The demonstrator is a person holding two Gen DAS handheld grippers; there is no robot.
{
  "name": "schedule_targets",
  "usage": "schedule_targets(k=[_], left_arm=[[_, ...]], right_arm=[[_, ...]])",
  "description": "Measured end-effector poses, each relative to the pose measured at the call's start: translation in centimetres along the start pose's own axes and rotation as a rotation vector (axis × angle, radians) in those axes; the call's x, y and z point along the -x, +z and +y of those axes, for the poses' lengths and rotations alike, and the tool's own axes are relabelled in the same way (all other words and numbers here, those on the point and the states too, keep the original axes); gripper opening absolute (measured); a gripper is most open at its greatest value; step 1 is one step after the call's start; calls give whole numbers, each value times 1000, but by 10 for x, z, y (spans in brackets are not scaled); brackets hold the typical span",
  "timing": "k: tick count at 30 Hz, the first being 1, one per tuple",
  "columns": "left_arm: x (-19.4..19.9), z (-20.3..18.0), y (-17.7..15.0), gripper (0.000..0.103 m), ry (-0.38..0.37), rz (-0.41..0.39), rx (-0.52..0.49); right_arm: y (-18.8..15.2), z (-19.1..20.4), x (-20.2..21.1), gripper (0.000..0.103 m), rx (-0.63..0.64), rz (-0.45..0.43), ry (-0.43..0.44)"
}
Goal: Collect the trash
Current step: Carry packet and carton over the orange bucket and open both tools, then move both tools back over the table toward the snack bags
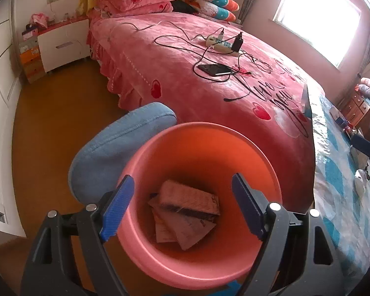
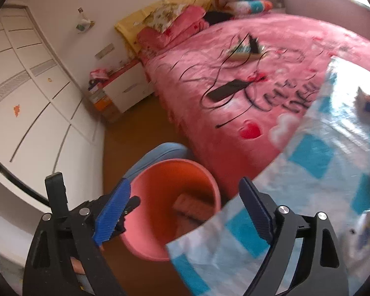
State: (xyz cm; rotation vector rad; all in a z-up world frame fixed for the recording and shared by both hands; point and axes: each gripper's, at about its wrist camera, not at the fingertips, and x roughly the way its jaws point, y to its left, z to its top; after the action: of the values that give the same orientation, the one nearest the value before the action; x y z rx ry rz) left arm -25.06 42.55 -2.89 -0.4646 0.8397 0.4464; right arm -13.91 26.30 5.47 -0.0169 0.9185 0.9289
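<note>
A pink bin (image 1: 199, 266) stands on the floor beside the bed. Brown paper packets (image 1: 187, 212) lie at its bottom. My left gripper (image 1: 182, 207) is open and empty right above the bin's mouth. My right gripper (image 2: 185, 212) is open and empty, over the bin's (image 2: 145, 241) right rim and the edge of a table with a blue-and-white checked cloth (image 2: 308, 172). In the right wrist view the left gripper's dark body (image 2: 125, 209) shows at the bin's left rim. Small crumpled bits (image 1: 360, 180) lie on the cloth at the far right.
A blue cushioned stool (image 1: 116, 145) touches the bin's far left side. The pink bed (image 1: 209, 79) carries a phone (image 1: 214, 70), a power strip (image 1: 222, 43) and cables. A white nightstand (image 1: 61, 46) and wardrobe doors (image 2: 24, 93) stand to the left. The floor is brown.
</note>
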Motion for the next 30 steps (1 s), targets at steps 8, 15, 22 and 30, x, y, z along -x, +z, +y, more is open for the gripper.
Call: schedule_targets(k=[8,15,22,30], left_arm=[[-2,-14,-4,82,-54,19,-15],[7,-31,-4,82,-92,4,-55],[15,-47,-5,82,-119,-1,-88],[26,-71,-3,82,-129,-8,-132]], right_arm=[[-20,-10,11,92,26,-12,-113],[-32,-20,27,92,4,-40,-165],[-38,-26,46,92,-7,-78,-215],[-47,-38,67,92,4,-122,-291]])
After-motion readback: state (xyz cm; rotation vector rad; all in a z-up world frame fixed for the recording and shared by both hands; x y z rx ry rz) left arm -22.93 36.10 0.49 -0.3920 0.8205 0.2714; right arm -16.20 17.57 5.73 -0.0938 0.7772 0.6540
